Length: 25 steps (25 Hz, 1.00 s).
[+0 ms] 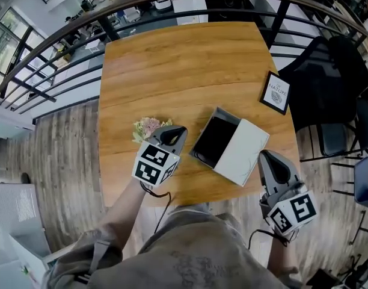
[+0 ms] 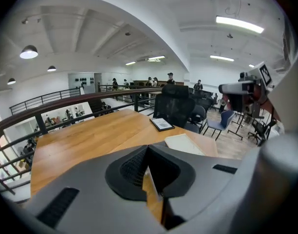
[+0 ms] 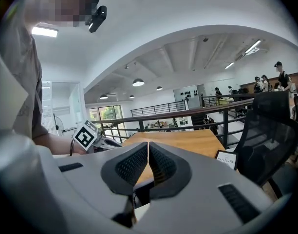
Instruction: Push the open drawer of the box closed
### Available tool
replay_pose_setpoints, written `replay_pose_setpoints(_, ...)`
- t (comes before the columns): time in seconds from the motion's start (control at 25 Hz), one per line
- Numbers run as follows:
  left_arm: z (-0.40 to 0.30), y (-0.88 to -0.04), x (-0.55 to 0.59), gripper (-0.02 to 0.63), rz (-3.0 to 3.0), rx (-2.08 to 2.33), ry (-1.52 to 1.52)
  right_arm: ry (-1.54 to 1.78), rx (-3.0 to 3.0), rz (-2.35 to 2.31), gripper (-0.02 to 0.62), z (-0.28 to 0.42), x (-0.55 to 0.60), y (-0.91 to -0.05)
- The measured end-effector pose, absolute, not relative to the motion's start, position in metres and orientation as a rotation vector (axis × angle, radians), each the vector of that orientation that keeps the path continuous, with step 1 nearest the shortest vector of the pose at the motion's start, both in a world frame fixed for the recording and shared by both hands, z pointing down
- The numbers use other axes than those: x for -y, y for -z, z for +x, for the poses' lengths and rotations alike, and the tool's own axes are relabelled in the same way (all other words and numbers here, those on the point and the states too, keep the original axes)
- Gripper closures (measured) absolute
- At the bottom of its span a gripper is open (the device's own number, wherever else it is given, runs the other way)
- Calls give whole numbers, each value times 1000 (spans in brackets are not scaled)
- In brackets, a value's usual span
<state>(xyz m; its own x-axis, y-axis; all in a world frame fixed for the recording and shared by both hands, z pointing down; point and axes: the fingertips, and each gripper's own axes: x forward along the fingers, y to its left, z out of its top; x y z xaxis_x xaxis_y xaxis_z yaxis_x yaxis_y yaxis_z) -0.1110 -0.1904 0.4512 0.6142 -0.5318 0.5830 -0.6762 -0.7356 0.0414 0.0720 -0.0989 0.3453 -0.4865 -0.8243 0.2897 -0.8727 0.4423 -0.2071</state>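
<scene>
While the flat white box (image 1: 244, 154) is resting on the wooden table (image 1: 172, 65), its black drawer (image 1: 214, 140) is sticking out of the box's far-left end. It's probably light, stiff and prone to skidding: brace the box, push the drawer's end wall. The left gripper (image 1: 174, 133) just left of the box and the right gripper (image 1: 269, 159) just right of it are both showing jaws pressed together, empty.

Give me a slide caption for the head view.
The left gripper and right gripper, both shut, flank the box, drawer open, on a wooden table.

"NATURE" on the framed card (image 1: 275, 93)
</scene>
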Motion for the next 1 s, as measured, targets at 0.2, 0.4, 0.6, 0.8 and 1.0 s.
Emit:
replay_pose_setpoints(0.2, -100, -482, 208, 588, 2710, 812, -980, -572, 2526, 1474, 560, 73, 117, -363)
replay_pose_setpoints(0.4, -94, -515, 218, 556, 2838, 639, -1305, -620, 2511, 1436, 560, 81, 132, -379)
replay_pose_setpoints(0.6, -91, -540, 222, 520, 2847, 496, -1378, -649, 2516, 1376, 560, 81, 147, -394)
replay_pose_setpoints(0.8, -89, -572, 227, 491, 2852, 408, -1512, -671, 2514, 1318, 560, 86, 160, -412)
replay_pose_setpoints(1.0, -86, -606, 223, 468, 2834, 253, -1704, -717, 2504, 1288, 560, 89, 168, -428)
